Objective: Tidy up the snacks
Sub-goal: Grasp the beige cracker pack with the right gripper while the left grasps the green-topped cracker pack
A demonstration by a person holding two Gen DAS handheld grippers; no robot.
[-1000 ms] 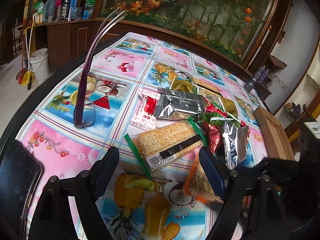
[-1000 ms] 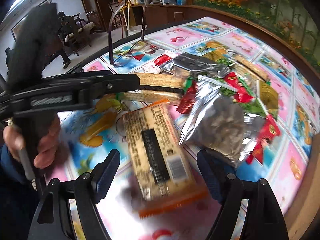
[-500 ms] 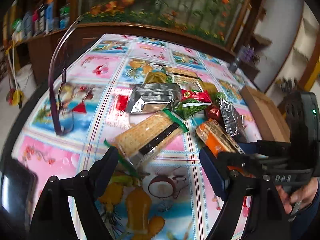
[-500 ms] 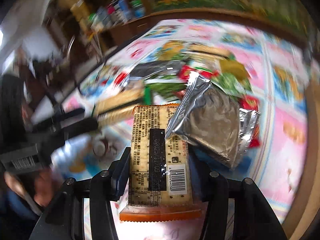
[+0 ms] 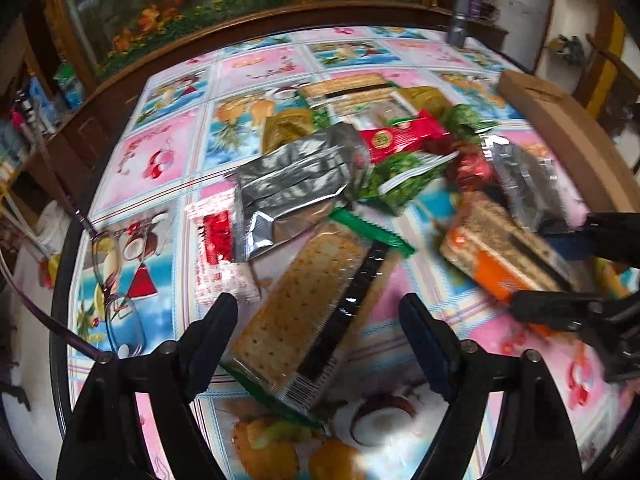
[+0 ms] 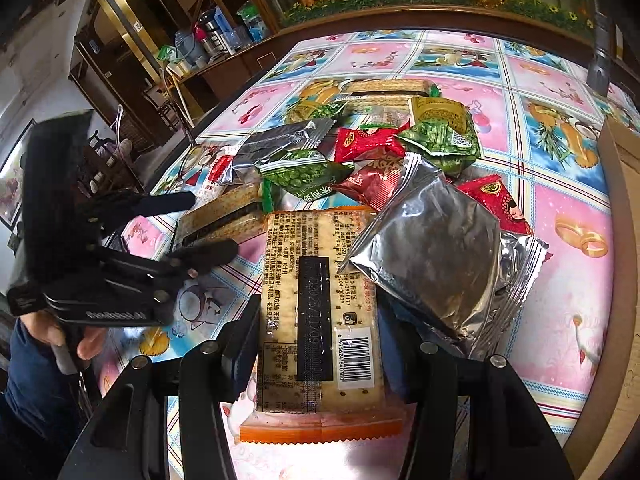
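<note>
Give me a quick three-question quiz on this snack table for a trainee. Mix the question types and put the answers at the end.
1. True or false: the right claw is clamped on the orange-edged cracker pack.
2. Multiple choice: what lies between the open jaws of the left claw? A) the green-edged cracker pack B) a banana C) a mug
3. Short answer: in the right wrist view, what overlaps the orange-edged cracker pack's upper right corner?

Key
1. True. Its jaws have just been closing, and the pads now sit against both sides of the pack.
2. A. These jaws have just been closing too, but they do not grip the pack yet.
3. The silver pouch.
</note>
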